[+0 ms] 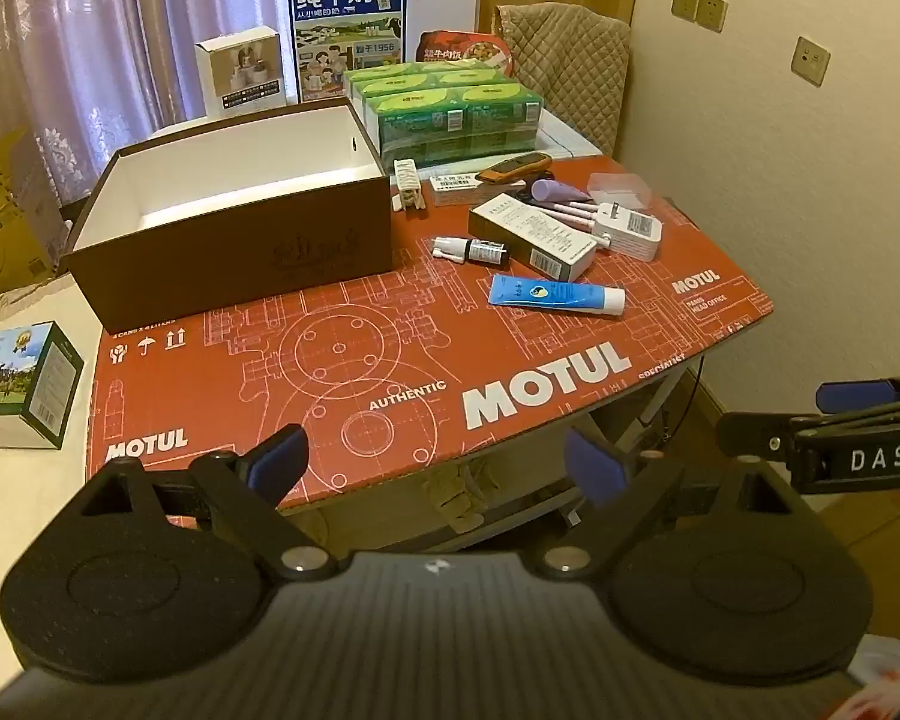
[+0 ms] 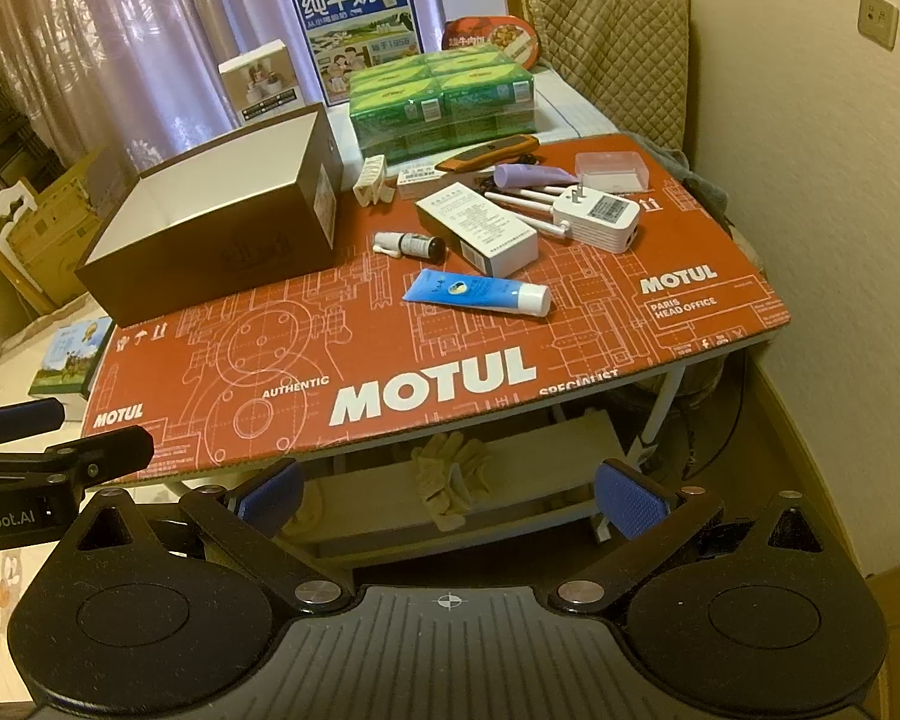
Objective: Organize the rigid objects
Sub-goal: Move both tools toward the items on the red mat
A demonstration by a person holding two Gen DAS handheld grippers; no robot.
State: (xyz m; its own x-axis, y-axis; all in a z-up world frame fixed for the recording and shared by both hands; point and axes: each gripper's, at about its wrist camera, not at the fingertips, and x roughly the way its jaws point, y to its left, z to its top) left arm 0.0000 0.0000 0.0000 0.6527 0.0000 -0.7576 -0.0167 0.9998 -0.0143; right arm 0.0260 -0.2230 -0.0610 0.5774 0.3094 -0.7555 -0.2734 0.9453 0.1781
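An open brown box [image 1: 234, 234] [image 2: 222, 228] with a white inside stands on the left of the red MOTUL sheet [image 1: 390, 360] [image 2: 390, 354]. To its right lie a blue tube [image 1: 555, 294] [image 2: 477, 291], a small spray bottle [image 1: 468, 249] [image 2: 408, 244], a white carton [image 1: 531, 237] [image 2: 477, 228], a white plug adapter [image 1: 627, 231] [image 2: 597, 219], pink-white pens [image 1: 564, 210], a purple tube [image 2: 522, 176], an orange utility knife [image 1: 513, 168] [image 2: 486, 154] and a white clip [image 1: 407, 185] [image 2: 373, 179]. My left gripper [image 1: 438, 468] and right gripper [image 2: 450, 498] are open and empty, before the table's near edge.
Green tissue packs [image 1: 450, 108] [image 2: 444, 99], a milk carton box [image 1: 348, 30] and a small white box [image 1: 243, 72] stand behind. A clear plastic case [image 2: 612, 171] lies at the back right. A wall runs along the right. A glove [image 2: 450, 474] lies on the lower shelf.
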